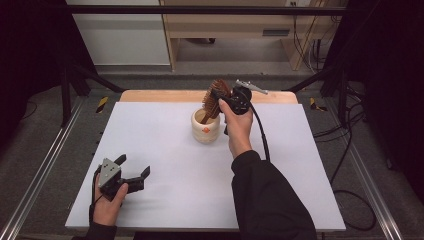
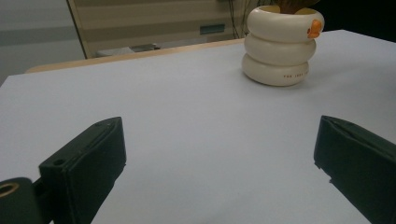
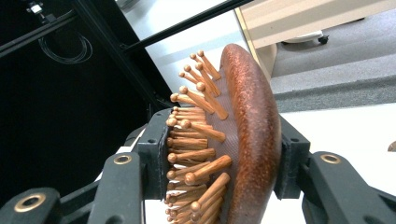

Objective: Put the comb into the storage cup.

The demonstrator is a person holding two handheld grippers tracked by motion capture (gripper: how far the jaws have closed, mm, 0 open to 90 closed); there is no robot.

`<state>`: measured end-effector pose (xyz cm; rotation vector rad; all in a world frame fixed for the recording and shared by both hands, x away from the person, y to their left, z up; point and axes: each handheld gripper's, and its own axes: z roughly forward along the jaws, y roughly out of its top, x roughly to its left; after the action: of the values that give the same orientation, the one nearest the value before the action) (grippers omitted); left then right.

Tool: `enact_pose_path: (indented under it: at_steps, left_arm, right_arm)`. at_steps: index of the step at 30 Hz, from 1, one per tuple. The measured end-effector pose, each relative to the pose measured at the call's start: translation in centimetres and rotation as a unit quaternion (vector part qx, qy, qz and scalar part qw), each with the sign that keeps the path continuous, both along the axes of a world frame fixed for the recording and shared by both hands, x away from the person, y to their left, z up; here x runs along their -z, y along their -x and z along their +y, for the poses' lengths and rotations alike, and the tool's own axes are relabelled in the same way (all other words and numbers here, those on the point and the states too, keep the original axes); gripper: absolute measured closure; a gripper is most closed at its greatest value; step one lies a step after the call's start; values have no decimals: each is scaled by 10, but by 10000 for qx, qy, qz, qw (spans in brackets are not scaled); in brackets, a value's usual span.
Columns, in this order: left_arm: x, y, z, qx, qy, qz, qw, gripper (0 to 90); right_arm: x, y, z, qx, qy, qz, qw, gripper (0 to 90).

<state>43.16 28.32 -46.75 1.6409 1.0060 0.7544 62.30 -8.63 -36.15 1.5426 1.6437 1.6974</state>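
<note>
Hairbrush (image 3: pixel 243 140) handle hidden in cup (image 1: pixel 205 127), right gripper (image 1: pixel 218 100) clamped.

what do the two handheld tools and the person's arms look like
Both tools are black with two blocky jaws; brass-coloured rivets show at the jaw links. The left tool carries a grey three-cornered plate on top; the right tool has a grey plate too, and a black cable trails from it. The right arm wears a black sleeve; a dark cuff shows at the left wrist.
</note>
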Motion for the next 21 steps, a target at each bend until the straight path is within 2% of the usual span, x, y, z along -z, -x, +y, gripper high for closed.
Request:
enact_pose_path:
  at_steps: [21]
  left_arm:
    - [0, 0, 0, 7, 2, 1, 10000, 24]
  right_arm:
    - [3, 0, -1, -7, -16, 16, 10000, 491]
